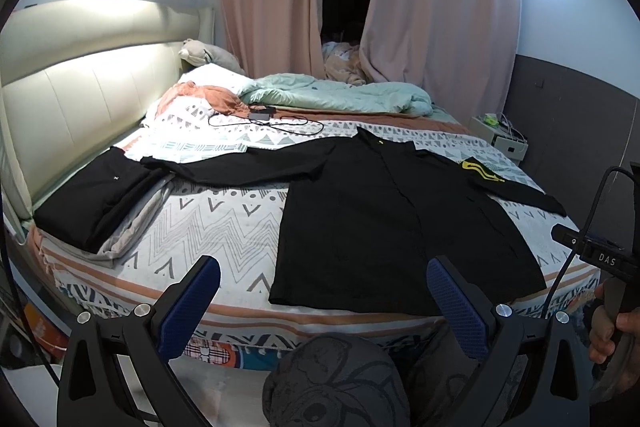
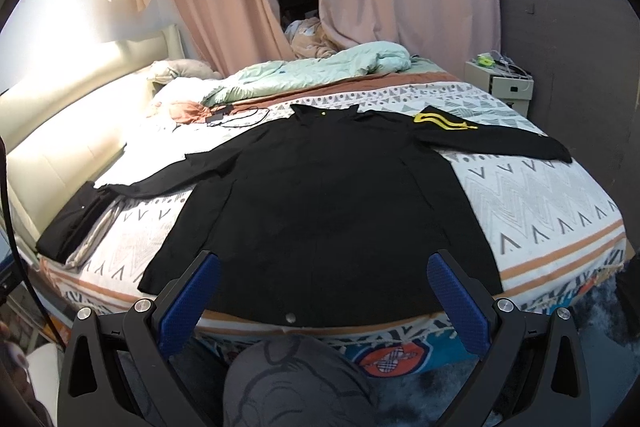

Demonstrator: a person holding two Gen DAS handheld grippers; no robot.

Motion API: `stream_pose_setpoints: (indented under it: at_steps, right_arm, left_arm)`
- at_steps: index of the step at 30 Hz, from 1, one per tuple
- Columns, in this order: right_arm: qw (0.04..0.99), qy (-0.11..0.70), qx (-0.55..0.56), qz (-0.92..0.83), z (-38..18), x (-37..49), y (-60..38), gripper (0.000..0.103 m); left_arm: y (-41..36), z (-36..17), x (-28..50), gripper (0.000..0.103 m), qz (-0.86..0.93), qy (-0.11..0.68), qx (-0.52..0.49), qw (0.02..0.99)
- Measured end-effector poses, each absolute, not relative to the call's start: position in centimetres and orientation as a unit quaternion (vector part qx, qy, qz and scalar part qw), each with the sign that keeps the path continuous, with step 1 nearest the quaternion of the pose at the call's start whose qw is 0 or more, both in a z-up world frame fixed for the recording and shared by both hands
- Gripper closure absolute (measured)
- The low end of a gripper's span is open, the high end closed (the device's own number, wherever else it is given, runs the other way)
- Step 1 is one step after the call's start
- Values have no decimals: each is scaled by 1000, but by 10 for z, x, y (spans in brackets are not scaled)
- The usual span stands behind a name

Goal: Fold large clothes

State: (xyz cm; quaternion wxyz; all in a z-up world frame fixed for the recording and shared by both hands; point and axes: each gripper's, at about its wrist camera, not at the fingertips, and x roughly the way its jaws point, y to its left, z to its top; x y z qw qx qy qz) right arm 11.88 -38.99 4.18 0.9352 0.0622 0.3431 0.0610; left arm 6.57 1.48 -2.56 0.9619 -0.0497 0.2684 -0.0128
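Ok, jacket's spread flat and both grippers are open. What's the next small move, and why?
Probably bring the left gripper out to the left sleeve and pinch its cuff, to fold it over the body. The black jacket lies flat, sleeves outstretched, nothing folded; the right gripper hovers open at the hem.

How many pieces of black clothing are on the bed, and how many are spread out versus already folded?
Spread out flat: 1, the black long-sleeved jacket with yellow stripes on one sleeve.
Folded: 1, the black garment lying on a grey folded cloth near the headboard.
Total black pieces: 2.
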Motion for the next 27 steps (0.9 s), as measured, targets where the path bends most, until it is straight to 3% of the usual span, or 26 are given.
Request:
stream_pose_setpoints:
  at_steps: [27]
  right_arm:
    - [915, 370, 97, 127, 16, 319, -296, 0]
  left_arm:
    - [122, -45, 211, 0, 117, 285, -114, 944]
